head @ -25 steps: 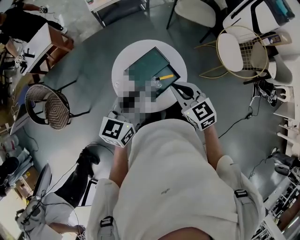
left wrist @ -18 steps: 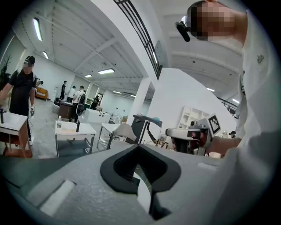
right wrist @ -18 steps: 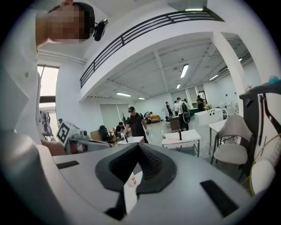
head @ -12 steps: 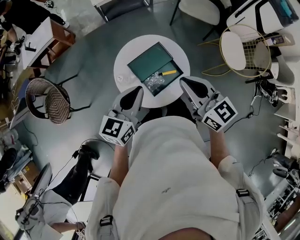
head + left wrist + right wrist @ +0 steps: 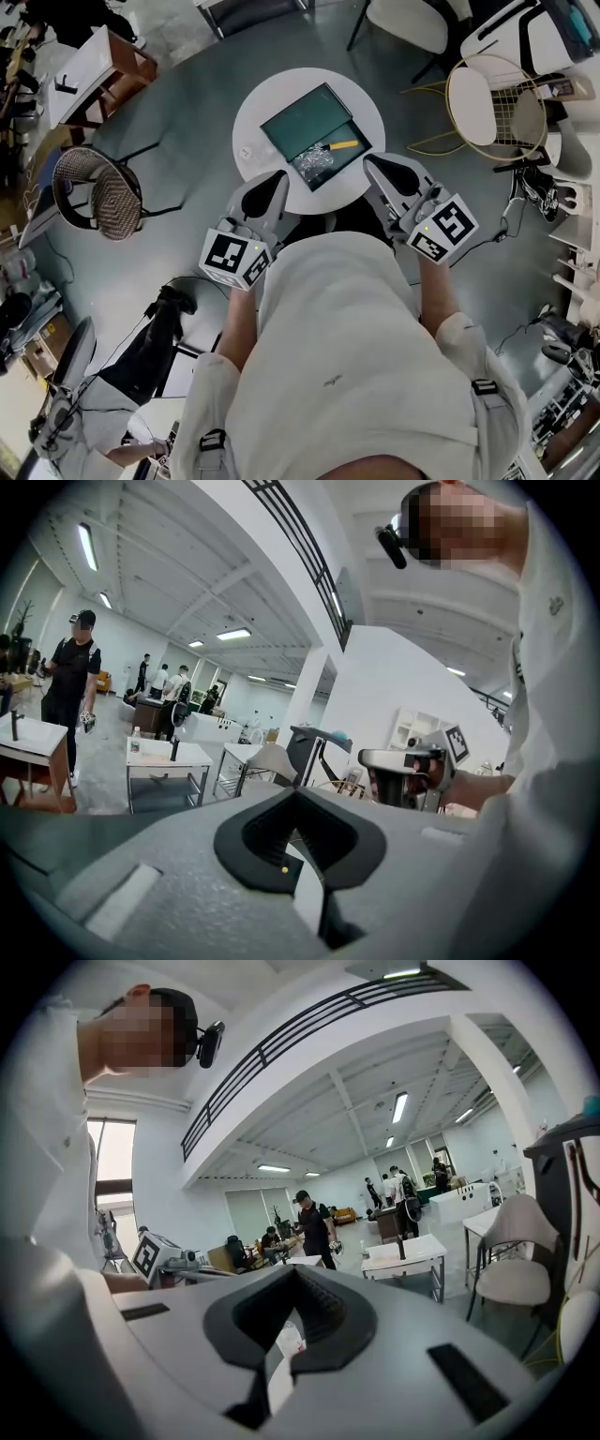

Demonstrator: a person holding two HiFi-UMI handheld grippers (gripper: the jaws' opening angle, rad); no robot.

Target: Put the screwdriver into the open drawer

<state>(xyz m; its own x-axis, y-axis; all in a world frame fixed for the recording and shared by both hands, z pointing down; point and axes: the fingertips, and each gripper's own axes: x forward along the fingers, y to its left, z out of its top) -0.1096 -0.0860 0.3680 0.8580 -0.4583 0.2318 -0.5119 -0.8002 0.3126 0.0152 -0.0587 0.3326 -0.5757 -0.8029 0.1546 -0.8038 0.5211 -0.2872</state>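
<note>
Both claws hang on the near side of the drawer (image 5: 328, 156), short of it, over the near edge of the round white surface (image 5: 255, 117). Left claw (image 5: 277, 178): narrow, jaws all but together, nothing btw them. Right claw (image 5: 373, 161): same story, pinched in, empty.

And the screwdriver (image 5: 336, 146)? It looks to be lying inside the open drawer, at the drawer's far-right end, just beside a clump of clear shiny bits (image 5: 313, 165) at the near-left end. Can't swear from up here whether it sits on the drawer floor or rides the rim, but prob. inside, so the task reads as done or v. nearly.

Key geometry: long axis runs across the drawer, left to right w/ a slight tilt. Yellow handle is toward the right end, shaft pointing at the shiny bits. It lies ahead and a bit left of the right claw, which is clearly the nearer one. The left claw is well apart, w/ the shiny clump in its way. If a nudge is needed, it's a right-side job, coming at the handle.

Views: only the head view shows drawer, screwdriver and surface. The two gripper views aim out over the room, w/ desks (image 5: 159, 754) and people (image 5: 314, 1222) in the bkgd. Each catches the other claw alongside, no drawer at all. They do settle the jaws, tho.
</note>
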